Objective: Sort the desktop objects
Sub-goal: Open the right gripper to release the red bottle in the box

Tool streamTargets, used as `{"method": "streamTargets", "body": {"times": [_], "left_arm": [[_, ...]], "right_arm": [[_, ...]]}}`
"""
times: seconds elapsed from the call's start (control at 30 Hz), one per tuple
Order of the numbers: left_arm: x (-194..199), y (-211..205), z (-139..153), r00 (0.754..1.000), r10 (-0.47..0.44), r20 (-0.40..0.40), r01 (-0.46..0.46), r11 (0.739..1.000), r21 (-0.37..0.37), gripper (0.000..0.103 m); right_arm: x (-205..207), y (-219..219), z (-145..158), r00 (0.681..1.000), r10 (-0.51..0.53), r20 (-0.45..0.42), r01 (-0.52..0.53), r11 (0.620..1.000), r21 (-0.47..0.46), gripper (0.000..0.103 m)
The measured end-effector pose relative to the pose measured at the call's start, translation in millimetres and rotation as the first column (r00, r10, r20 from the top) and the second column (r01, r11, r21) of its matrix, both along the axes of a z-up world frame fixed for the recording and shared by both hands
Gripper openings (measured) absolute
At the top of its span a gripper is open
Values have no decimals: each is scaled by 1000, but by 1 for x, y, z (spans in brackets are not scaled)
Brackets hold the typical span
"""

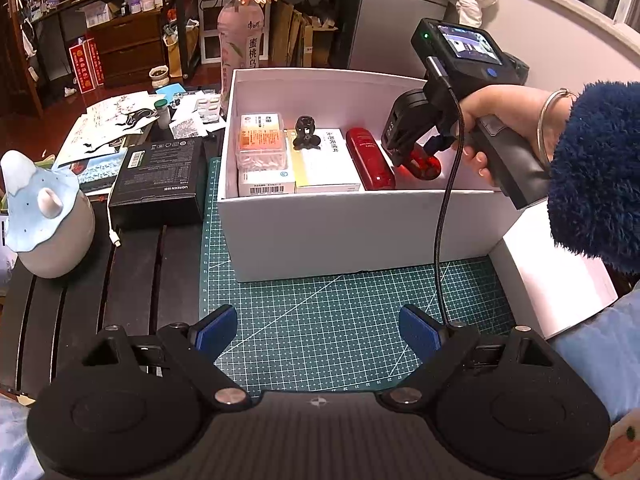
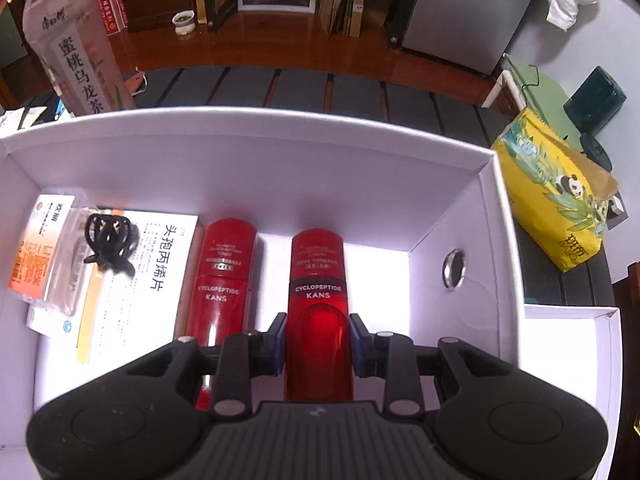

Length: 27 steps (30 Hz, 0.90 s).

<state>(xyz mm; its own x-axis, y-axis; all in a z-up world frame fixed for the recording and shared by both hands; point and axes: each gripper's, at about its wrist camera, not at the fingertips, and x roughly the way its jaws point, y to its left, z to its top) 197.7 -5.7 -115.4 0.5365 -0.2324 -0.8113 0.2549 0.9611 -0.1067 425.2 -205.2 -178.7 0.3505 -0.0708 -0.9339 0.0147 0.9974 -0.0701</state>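
Now the right gripper (image 2: pixel 316 344) pinches a red bottle (image 2: pixel 318 300) between its fingers, inside the white box (image 2: pixel 256 148); judging by this, the step is setting it down. Next the fingers must part without knocking the second red bottle (image 2: pixel 222 280) just left of them. A hair clip (image 2: pixel 110 246) and medicine boxes (image 2: pixel 136 280) lie further left. The left gripper (image 1: pixel 318 334) hovers spread and empty over the cutting mat (image 1: pixel 320 320).

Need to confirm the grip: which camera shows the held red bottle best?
Right wrist view: the red bottle sits centred between the right gripper pads, label readable. Left wrist view shows only its lower end under the gripper inside the white box.
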Motion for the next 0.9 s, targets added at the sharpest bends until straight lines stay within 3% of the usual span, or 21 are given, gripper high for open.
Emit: {"method": "streamTargets", "body": {"times": [0.37,0.9], "left_arm": [[1,0,-1,1000,0,-9,0,1000,-6,88],[4,3,-3,1000,7,-27,-7,1000,-13,88]], "right_arm": [[7,-6,-6,999,-3,-50,3,1000,15,29],[7,-7,-7,998,-9,-56,10,1000,28,29]]}}
